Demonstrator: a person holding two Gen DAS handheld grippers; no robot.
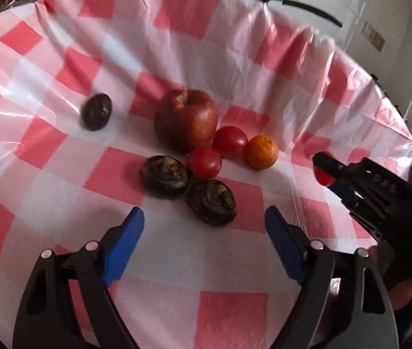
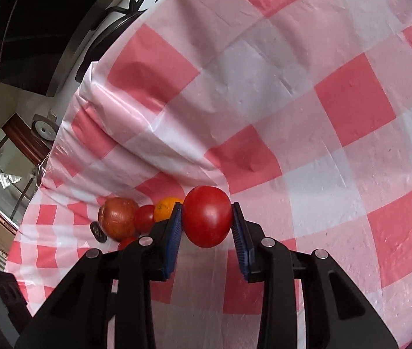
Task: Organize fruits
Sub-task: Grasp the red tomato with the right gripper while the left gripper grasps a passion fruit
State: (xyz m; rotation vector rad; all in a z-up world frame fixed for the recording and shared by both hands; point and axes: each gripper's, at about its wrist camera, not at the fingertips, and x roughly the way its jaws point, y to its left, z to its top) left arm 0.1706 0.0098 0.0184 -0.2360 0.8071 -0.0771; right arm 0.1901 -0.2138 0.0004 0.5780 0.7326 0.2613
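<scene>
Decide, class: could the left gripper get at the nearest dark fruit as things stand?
Probably yes. The left gripper is open and empty, and that dark fruit lies just ahead of it with bare tablecloth between; its neighbour touches one side only.

- The left black plastic tongs (image 1: 204,229) carry flat blue pads (image 1: 124,247) on their inner faces, with round silver rivets at the joints.
- The right black plastic tongs (image 2: 206,224) have ribbed blue pads (image 2: 174,238), silver rivets and triangular cut-outs in their arms.
- From the left view, the right tool's body shows slotted openings.
</scene>
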